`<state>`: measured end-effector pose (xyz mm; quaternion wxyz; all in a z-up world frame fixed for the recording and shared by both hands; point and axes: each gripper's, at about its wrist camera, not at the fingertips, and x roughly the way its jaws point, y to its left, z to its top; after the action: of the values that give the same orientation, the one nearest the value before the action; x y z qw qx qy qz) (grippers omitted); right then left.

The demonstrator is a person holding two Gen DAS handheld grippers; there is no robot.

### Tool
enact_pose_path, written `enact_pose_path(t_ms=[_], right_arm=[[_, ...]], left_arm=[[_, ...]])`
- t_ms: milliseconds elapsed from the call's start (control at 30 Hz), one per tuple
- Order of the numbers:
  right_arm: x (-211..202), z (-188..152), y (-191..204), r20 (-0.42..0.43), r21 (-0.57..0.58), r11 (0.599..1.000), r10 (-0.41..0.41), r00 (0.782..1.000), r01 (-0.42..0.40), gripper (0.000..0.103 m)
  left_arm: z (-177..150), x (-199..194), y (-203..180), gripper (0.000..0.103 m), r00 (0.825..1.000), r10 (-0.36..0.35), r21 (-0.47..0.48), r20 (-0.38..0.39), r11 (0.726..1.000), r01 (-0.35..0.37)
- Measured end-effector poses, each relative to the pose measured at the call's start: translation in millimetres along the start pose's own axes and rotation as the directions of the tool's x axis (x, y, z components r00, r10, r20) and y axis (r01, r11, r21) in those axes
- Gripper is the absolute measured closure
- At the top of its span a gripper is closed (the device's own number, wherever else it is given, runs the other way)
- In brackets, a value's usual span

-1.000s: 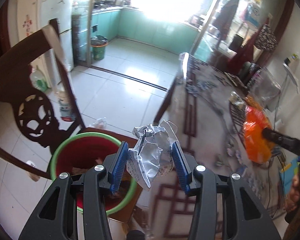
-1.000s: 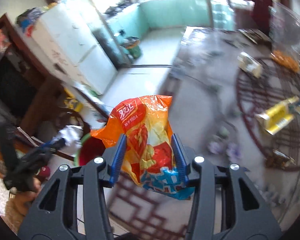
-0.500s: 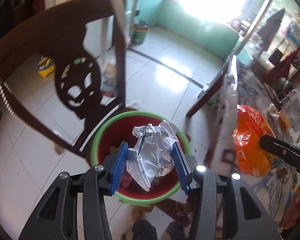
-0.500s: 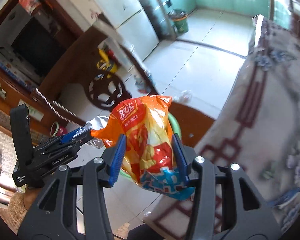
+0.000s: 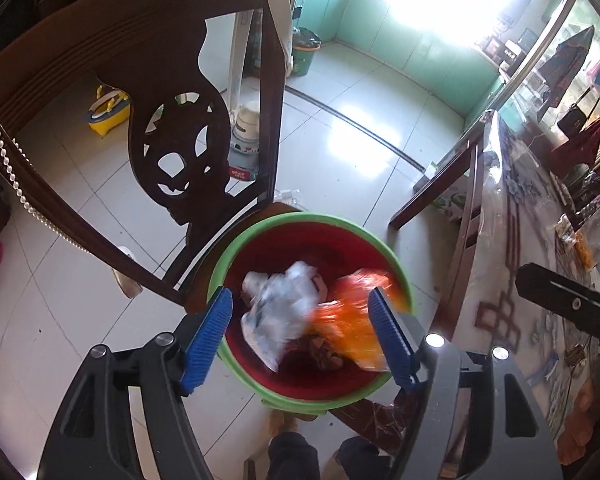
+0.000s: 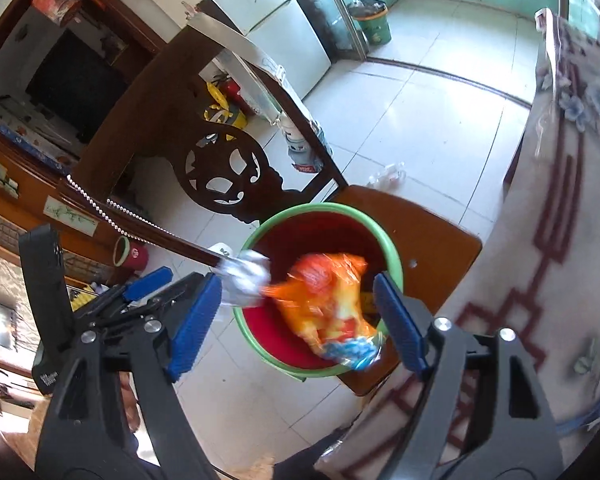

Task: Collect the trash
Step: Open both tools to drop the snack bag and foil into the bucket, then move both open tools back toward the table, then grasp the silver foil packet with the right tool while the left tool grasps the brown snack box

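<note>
Left hand-held gripper: the left hand-held gripper [image 5: 300, 340], at lower centre of its own view, has jaws that have just been opening and now stand wide; its blue ribbed pads touch nothing.
Right hand-held gripper: the right hand-held gripper [image 6: 298, 320] has likewise just been opening, its jaws wide and clear of the bag.
Silver wrapper: the crumpled silver foil wrapper [image 5: 278, 312] is blurred, loose over the bin's mouth, between the left pads but apart from them.
Orange bag: the orange plastic snack bag [image 6: 328, 308] is blurred inside the bin's opening, beside the wrapper.
Bin: the red round plastic bin with a green rim [image 5: 260, 236] stands on the dark wooden chair's seat [image 6: 432, 240], centre frame.
Counter: the patterned counter [image 6: 560, 240] fills the right edge.
</note>
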<state>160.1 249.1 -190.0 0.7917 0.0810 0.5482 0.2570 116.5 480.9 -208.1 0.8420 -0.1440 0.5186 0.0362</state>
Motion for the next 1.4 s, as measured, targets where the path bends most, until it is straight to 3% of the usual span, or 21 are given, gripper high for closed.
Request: enact_pose_path(t_ms=[167,367,633,867,1000,1067,1133,1167,1233,1300,1400], right_arm=[[-22.7,-2.5,-3.3,0.047,-0.024,0.999,-0.036,0.998,0.037,0.025],[-58.6,-15.1,-30.4,0.106,0.033,0.996,-0.084,0.991,0.081,0.023],[-114.5,-47.8,-78.1,0.174,0.141,0.973,-0.208,0.962,0.184,0.018],[-183.8,-94.8,-159.2,0.178,0.301,0.892,-0.401,0.899,0.338,0.016],[-232.8,-120.4,-219.0,0.142,0.368,0.817,-0.522,0.841,0.444,0.013],[-256.5,-129.7,-253.1,0.108,0.370,0.785,-0.568,0.816,0.497,0.009],[-272.8,-136.7,-283.7,0.066,0.344,0.772,-0.588,0.806,0.535,0.006],[-283.8,-137.2,-305.9,0.038,0.308,0.752,-0.622,0.782,0.583,0.006],[-295.0,-136.7,-333.3,0.009,0.264,0.730,-0.656,0.755,0.631,0.006],[-308.1,-132.9,-371.5,-0.024,0.246,0.719,-0.666,0.746,0.650,0.006],[-316.9,-122.5,-419.5,-0.045,0.240,0.745,-0.632,0.774,0.623,0.006]], left_arm=[[3.9,-3.5,-7.1,0.035,1.000,-0.028,0.001,0.009,1.000,0.028],[7.0,-10.3,-32.1,0.035,0.997,-0.067,0.044,0.025,0.997,0.066],[1.7,-21.3,-89.3,0.035,0.987,-0.158,0.156,0.031,0.976,0.152],[-18.1,-28.4,-156.7,0.035,0.971,-0.241,0.285,-0.003,0.930,0.231],[-32.2,-30.1,-193.6,0.034,0.960,-0.278,0.346,-0.038,0.897,0.274],[-40.9,-32.2,-212.4,0.026,0.956,-0.289,0.371,-0.048,0.884,0.286],[-52.7,-34.3,-235.9,0.023,0.954,-0.295,0.390,-0.055,0.873,0.292],[-57.4,-34.7,-243.6,0.023,0.953,-0.296,0.395,-0.060,0.870,0.294],[-69.5,-33.7,-268.1,0.023,0.954,-0.291,0.401,-0.071,0.868,0.294],[-82.7,-31.4,-292.1,0.023,0.954,-0.287,0.384,-0.090,0.873,0.299],[-102.0,-27.7,-330.3,0.023,0.945,-0.302,0.370,-0.124,0.870,0.326]])
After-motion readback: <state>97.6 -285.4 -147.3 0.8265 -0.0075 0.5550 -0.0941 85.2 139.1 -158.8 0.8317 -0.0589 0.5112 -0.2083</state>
